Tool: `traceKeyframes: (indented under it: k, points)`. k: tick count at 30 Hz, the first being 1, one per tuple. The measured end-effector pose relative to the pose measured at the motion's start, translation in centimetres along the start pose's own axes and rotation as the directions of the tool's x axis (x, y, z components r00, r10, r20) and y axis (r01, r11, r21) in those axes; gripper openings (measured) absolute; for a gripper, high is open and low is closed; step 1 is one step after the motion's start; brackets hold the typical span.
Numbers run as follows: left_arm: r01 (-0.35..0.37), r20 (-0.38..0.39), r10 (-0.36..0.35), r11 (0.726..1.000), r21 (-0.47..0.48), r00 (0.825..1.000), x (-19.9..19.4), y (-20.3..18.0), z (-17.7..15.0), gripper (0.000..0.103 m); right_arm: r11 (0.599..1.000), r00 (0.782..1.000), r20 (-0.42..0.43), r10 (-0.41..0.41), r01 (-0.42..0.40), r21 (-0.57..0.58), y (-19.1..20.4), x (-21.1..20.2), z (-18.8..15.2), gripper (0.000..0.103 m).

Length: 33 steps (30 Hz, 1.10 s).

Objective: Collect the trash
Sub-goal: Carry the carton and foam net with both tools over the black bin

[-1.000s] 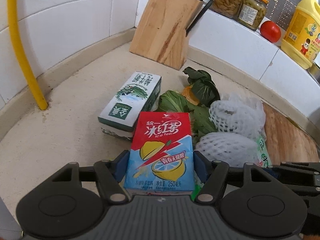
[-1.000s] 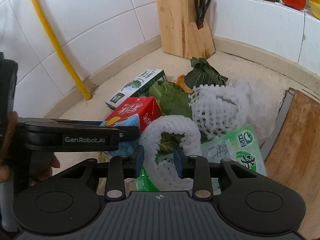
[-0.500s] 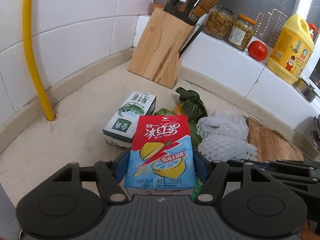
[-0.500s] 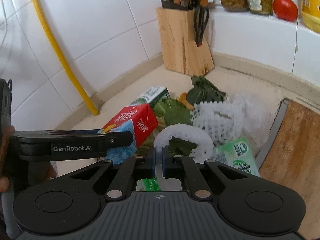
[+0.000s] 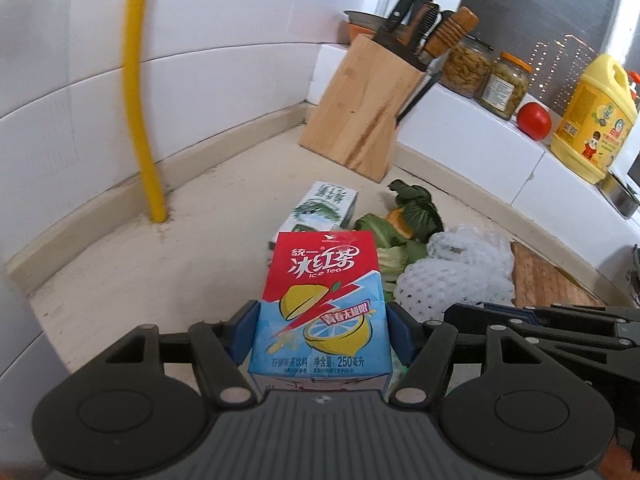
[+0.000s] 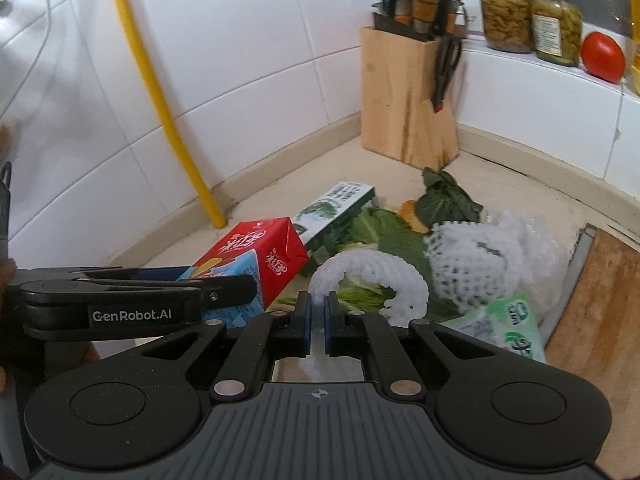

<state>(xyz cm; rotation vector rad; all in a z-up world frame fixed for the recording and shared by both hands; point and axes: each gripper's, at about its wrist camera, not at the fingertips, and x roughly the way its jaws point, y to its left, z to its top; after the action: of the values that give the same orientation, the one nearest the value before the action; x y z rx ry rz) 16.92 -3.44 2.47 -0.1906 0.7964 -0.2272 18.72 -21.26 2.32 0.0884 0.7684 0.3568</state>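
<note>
My left gripper [image 5: 322, 320] is shut on a red and blue ice tea carton [image 5: 322, 296] and holds it above the counter; the carton also shows in the right wrist view [image 6: 256, 256]. My right gripper [image 6: 317, 312] is shut on a white foam fruit net [image 6: 368, 276], lifted off the pile. On the counter lie a green and white carton [image 5: 324, 204], vegetable leaves [image 6: 384, 228], another foam net [image 6: 476, 256] and a green plastic wrapper [image 6: 516, 328].
A wooden knife block [image 5: 360, 108] stands in the corner. A yellow pipe [image 5: 140, 100] runs down the tiled wall. Jars [image 5: 484, 72], a tomato [image 5: 534, 120] and a yellow bottle [image 5: 592, 116] stand on the ledge. A wooden cutting board [image 6: 604, 312] lies at right.
My right gripper closed on the foam net and lifted it. Both grippers rose and pulled back from the pile, the left still holding the ice tea carton.
</note>
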Motion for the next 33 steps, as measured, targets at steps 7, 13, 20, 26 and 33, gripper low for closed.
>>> traceKeyframes:
  k: [7, 13, 20, 26, 33]
  points:
    - [-0.026, 0.017, 0.027, 0.999, -0.030, 0.999, -1.7, 1.8, -1.0, 0.059, 0.998, 1.000, -0.001, 0.003, -0.003, -0.067, 3.0, 0.2, -0.3, 0.009]
    - [-0.047, 0.038, 0.049, 0.998, -0.051, 0.998, -3.1, 3.0, -1.6, 0.059, 0.994, 1.000, 0.001, 0.009, -0.009, -0.107, 5.0, 0.2, -0.4, 0.009]
    - [-0.067, 0.055, 0.071, 0.995, -0.067, 0.996, -4.7, 4.1, -2.5, 0.059, 0.986, 1.000, 0.015, -0.004, 0.006, -0.164, 7.3, 0.1, -0.6, 0.009]
    - [-0.097, 0.068, 0.104, 0.991, -0.089, 0.992, -6.4, 5.3, -3.6, 0.059, 0.979, 1.000, 0.012, 0.009, -0.007, -0.202, 9.1, 0.0, -1.0, 0.009]
    - [-0.133, 0.085, 0.146, 0.981, -0.141, 0.986, -8.9, 7.6, -5.5, 0.059, 0.971, 0.997, -0.028, 0.072, -0.076, -0.226, 11.7, 0.2, -1.5, 0.009]
